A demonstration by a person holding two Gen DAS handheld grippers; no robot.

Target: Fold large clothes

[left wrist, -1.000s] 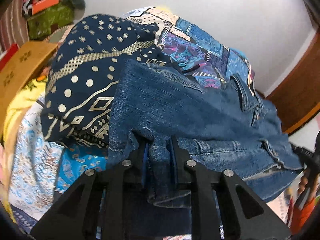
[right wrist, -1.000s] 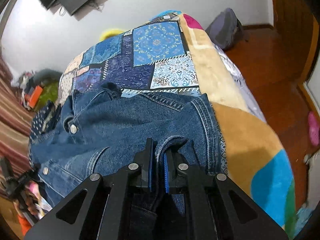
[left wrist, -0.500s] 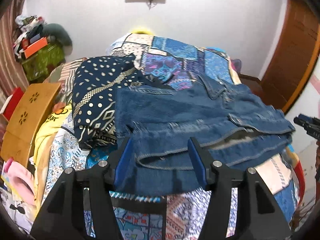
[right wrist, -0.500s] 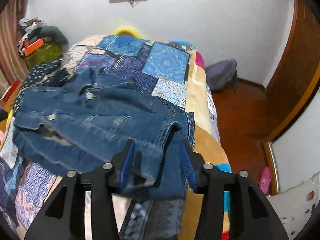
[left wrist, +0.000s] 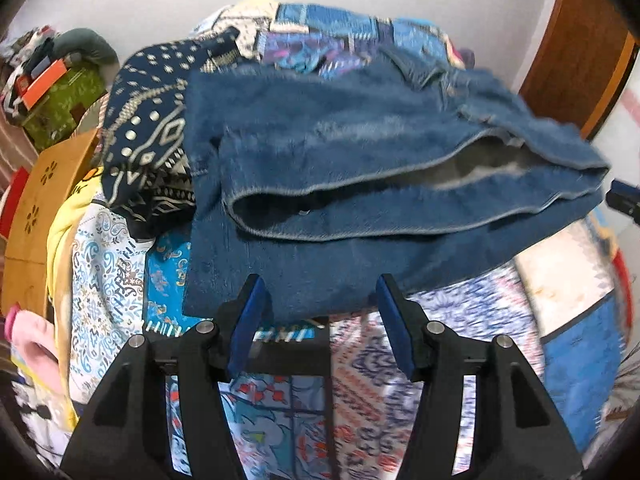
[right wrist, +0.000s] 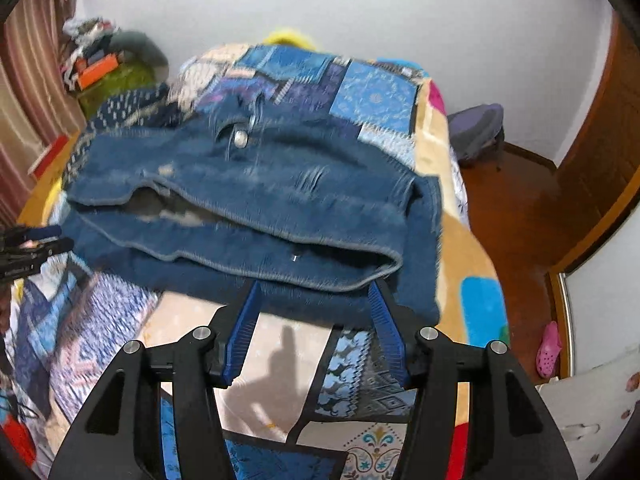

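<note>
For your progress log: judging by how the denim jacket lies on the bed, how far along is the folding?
Done: the denim jacket lies doubled over on the patchwork bedspread. In hand: nothing; left gripper is open and right gripper is opening, both clear. Left: its lower edges gape, and the navy patterned garment looks unfolded.

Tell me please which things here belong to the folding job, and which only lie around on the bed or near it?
Belong to the job:
- denim jacket
- left gripper, jaws apart, clear of the cloth
- right gripper, jaws opening, nothing pinched

Just lying about:
- navy patterned cloth
- patchwork bedspread
- pink shoe
</note>
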